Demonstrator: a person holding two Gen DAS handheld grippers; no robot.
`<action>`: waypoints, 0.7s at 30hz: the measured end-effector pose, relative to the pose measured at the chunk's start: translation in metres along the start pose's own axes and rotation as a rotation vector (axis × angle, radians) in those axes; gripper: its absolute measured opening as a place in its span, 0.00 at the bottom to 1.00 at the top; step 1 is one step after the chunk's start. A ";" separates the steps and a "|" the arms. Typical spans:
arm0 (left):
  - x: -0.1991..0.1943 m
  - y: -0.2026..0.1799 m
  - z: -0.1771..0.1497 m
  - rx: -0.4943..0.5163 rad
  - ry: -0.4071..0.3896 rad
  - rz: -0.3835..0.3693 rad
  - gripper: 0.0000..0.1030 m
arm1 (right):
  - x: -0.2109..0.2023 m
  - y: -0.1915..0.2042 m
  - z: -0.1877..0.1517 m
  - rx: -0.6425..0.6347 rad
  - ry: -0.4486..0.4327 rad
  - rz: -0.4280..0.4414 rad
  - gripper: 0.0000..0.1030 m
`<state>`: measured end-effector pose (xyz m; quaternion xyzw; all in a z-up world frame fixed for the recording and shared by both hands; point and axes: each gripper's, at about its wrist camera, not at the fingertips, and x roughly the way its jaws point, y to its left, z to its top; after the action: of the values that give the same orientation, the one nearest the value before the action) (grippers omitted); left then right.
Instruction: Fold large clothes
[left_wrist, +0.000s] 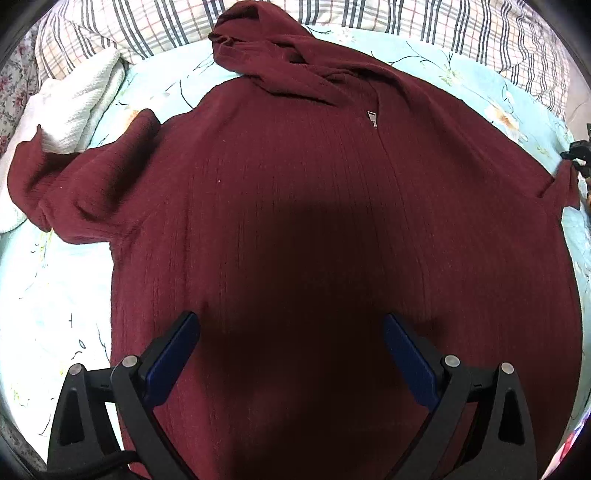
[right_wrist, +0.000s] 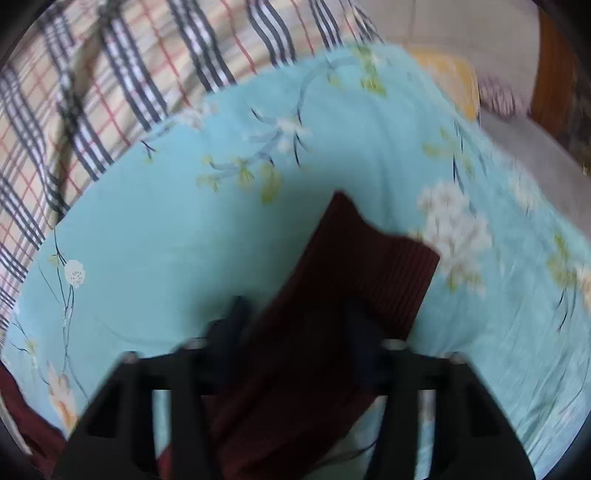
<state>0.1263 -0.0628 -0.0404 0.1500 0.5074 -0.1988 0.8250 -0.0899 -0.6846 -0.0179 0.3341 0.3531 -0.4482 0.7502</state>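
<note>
The maroon hooded garment (left_wrist: 332, 206) is spread flat on the bed's floral sheet (left_wrist: 55, 295), directly beneath and ahead of the left hand-held gripper (left_wrist: 291, 332), whose jaws are held wide apart with nothing gripped. The garment's ribbed sleeve cuff (right_wrist: 369, 266) is seen between the narrowed jaws of the right hand-held gripper (right_wrist: 295, 317); contact cannot be told through blur. A plaid quilt (left_wrist: 443, 29) lies beyond.

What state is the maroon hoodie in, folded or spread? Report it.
Spread, not yet folded. The maroon hoodie lies flat on the floral sheet, body open, one sleeve out sideways, hood up by the plaid pillows.
</note>
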 end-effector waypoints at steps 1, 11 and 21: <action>0.001 0.001 0.001 0.001 -0.003 -0.002 0.96 | -0.005 0.001 0.001 -0.001 -0.010 0.049 0.06; -0.033 0.019 -0.007 -0.023 -0.072 -0.071 0.96 | -0.101 0.090 -0.082 -0.070 -0.010 0.581 0.05; -0.046 0.051 -0.014 -0.089 -0.097 -0.265 0.97 | -0.147 0.313 -0.260 -0.339 0.233 1.012 0.05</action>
<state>0.1211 -0.0042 -0.0024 0.0353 0.4903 -0.2902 0.8211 0.0828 -0.2901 0.0248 0.3840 0.2961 0.0720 0.8716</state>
